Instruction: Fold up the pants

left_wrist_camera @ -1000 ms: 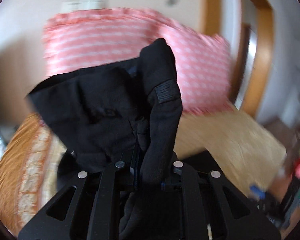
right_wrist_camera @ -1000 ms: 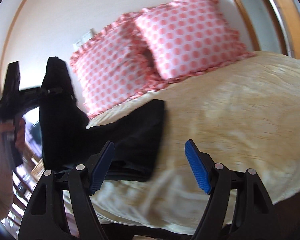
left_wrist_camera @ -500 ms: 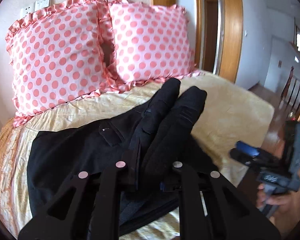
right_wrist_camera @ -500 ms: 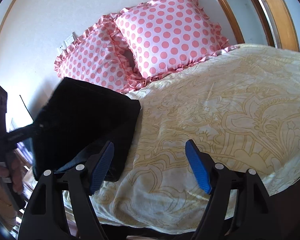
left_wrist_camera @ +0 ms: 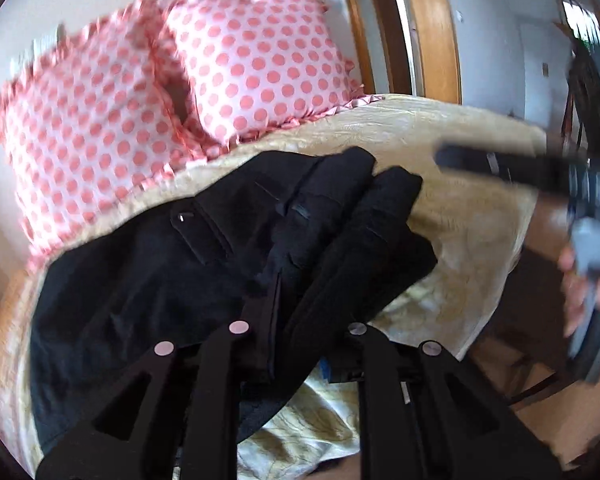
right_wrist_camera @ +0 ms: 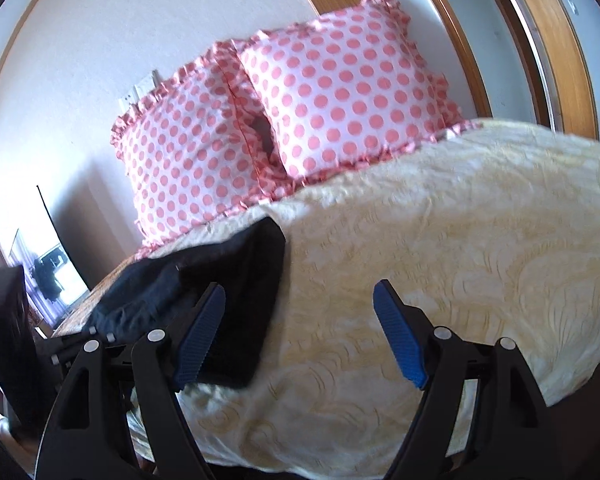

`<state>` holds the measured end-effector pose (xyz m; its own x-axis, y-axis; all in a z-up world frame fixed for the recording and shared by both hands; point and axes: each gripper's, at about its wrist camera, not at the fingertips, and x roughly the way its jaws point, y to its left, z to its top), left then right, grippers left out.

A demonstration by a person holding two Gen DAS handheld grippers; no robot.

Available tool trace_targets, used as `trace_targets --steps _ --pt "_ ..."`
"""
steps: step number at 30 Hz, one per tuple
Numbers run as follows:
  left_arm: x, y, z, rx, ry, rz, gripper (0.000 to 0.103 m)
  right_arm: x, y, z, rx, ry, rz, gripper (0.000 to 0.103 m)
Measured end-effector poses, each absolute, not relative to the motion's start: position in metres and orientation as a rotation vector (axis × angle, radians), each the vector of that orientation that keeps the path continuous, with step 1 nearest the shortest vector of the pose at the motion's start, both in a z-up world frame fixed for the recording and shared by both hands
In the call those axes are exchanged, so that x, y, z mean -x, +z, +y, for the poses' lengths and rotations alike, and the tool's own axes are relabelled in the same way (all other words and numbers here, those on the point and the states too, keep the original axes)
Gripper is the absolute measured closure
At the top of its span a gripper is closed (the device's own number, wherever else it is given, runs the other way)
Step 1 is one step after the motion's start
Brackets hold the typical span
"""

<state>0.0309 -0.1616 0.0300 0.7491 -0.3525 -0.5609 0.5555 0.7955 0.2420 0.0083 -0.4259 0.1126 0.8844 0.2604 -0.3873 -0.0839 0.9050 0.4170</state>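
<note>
Black pants (left_wrist_camera: pixel 148 272) lie bunched on the cream bedspread (left_wrist_camera: pixel 452 152) near its front left corner. My left gripper (left_wrist_camera: pixel 296 320) is shut on a thick fold of the pants, which rises between its jaws and hides the fingertips. In the right wrist view the pants (right_wrist_camera: pixel 236 292) lie at the left, just beyond the left blue pad (right_wrist_camera: pixel 198 338). My right gripper (right_wrist_camera: pixel 300 332) is open and empty, low over the bedspread (right_wrist_camera: pixel 460 248). It also shows blurred at the right of the left wrist view (left_wrist_camera: pixel 500 168).
Two pink polka-dot pillows (right_wrist_camera: pixel 284 112) stand against the wall at the head of the bed. A wooden door frame (left_wrist_camera: pixel 436 32) is at the right. The left gripper's body (right_wrist_camera: pixel 8 340) is at the far left, off the bed edge.
My left gripper has brought the held fold of pants down from the air onto the bed. The pants now lie lower and flatter. My right gripper stays open and has shifted slightly.
</note>
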Motion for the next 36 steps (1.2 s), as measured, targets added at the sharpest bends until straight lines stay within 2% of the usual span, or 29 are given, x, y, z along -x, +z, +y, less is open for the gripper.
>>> trace_targets --steps 3,5,6,8,9,10,15,19,21,24,25,32,34,36 --pt "-0.035 0.033 -0.148 -0.315 -0.551 0.544 0.085 -0.016 0.131 -0.418 -0.365 0.224 0.417 0.025" --pt "-0.034 0.039 -0.137 -0.240 -0.582 0.563 0.077 -0.023 0.146 -0.403 -0.316 0.279 0.385 0.025" --pt "-0.031 0.042 -0.132 -0.216 -0.594 0.572 0.070 -0.026 0.153 -0.396 -0.295 0.314 0.371 0.025" --pt "-0.024 0.051 -0.117 -0.165 -0.611 0.570 0.051 -0.038 0.163 -0.379 -0.265 0.398 0.366 0.026" --pt "-0.019 0.056 -0.109 -0.155 -0.604 0.553 0.024 -0.046 0.168 -0.370 -0.256 0.444 0.373 0.026" --pt "-0.012 0.064 -0.097 -0.144 -0.566 0.508 0.008 -0.051 0.170 -0.362 -0.246 0.474 0.384 0.026" --pt "-0.019 0.088 -0.043 -0.062 -0.372 0.397 0.002 -0.088 0.168 -0.316 -0.111 0.519 0.504 0.026" --pt "-0.052 0.067 -0.023 -0.051 -0.259 0.521 0.002 -0.104 0.134 -0.305 -0.059 0.434 0.729 0.031" --pt "-0.057 0.052 -0.017 -0.031 -0.241 0.581 0.002 -0.096 0.117 -0.304 -0.027 0.404 0.784 0.031" --pt "-0.063 0.031 -0.012 -0.001 -0.252 0.660 0.002 -0.071 0.110 -0.303 0.025 0.357 0.735 0.031" --pt "-0.061 0.030 -0.012 -0.020 -0.247 0.631 0.002 -0.068 0.110 -0.302 0.026 0.350 0.733 0.031" --pt "-0.087 0.062 0.002 0.098 -0.292 0.597 0.002 -0.088 0.145 -0.306 -0.049 0.370 0.681 0.031" --pt "-0.106 0.068 0.004 0.132 -0.301 0.621 0.002 -0.099 0.148 -0.299 -0.031 0.366 0.694 0.031" --pt "-0.136 0.063 0.003 0.149 -0.310 0.721 0.002 -0.118 0.139 -0.292 -0.017 0.356 0.783 0.031"
